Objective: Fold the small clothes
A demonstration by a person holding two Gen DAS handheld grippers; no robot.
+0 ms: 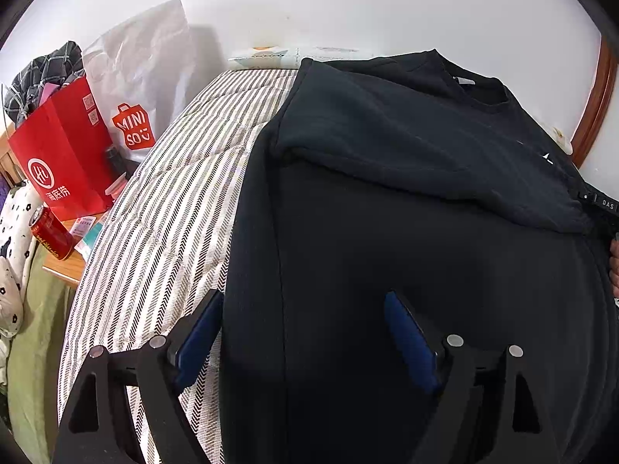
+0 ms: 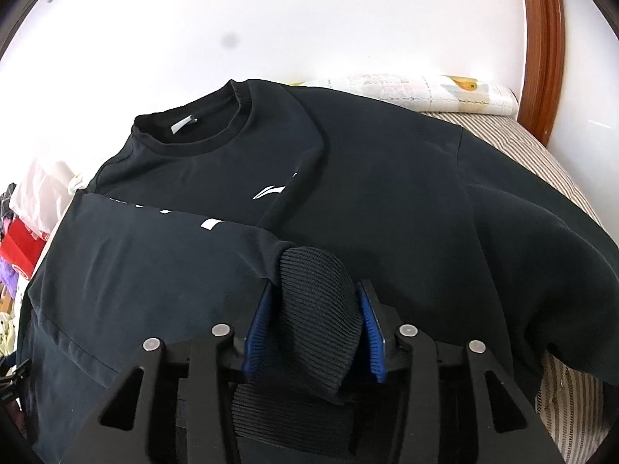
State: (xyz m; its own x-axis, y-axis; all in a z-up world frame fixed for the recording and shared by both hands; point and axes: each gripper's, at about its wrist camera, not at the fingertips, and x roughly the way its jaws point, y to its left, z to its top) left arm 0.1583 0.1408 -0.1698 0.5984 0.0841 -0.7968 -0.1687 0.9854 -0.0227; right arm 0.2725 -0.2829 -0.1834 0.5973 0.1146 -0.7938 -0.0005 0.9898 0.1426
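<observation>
A black sweatshirt (image 1: 425,232) lies spread on a striped bed (image 1: 174,193), collar toward the wall. Its left sleeve is folded across the chest. My left gripper (image 1: 303,301) is open and empty, low over the sweatshirt's left edge, one finger over the bedcover and one over the cloth. In the right wrist view the sweatshirt (image 2: 367,178) shows a white logo on the chest. My right gripper (image 2: 315,290) is shut on the ribbed cuff (image 2: 315,309) of that folded sleeve, which bunches between the blue pads over the shirt's front.
Left of the bed stand a red paper bag (image 1: 65,158), a white Miniso bag (image 1: 139,89) and a red can (image 1: 52,237) on a small wooden table. A white wall is behind. A wooden frame (image 2: 541,46) and a folded patterned blanket (image 2: 425,89) are at the right.
</observation>
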